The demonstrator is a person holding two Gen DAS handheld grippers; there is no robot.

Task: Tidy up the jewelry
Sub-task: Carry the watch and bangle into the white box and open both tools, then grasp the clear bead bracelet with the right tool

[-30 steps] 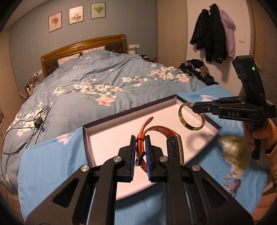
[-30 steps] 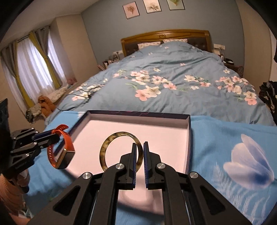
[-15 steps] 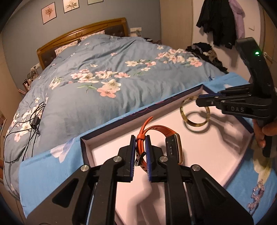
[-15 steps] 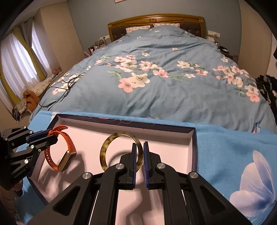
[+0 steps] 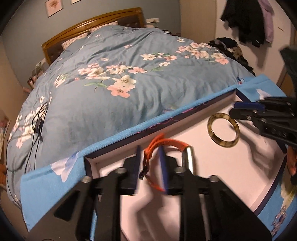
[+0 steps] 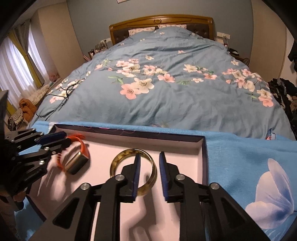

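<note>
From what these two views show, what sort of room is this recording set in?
A bedroom in a home, most likely: a bed with a wooden headboard and floral blue duvet, curtained window, and coats hung on the wall.

The bangle (image 6: 134, 171) looks glossy and mottled, the watch (image 6: 77, 163) shiny metal on a matt orange strap, the headboard (image 6: 161, 21) polished wood.

Bedroom interior: a bed (image 6: 167, 83) with carved wooden headboard (image 6: 160, 21) and blue floral duvet (image 5: 118, 77) against a grey-blue wall (image 6: 92, 11), curtained window (image 6: 16, 63) at left, dark coats (image 5: 245, 20) hanging on a cream wall.
</note>
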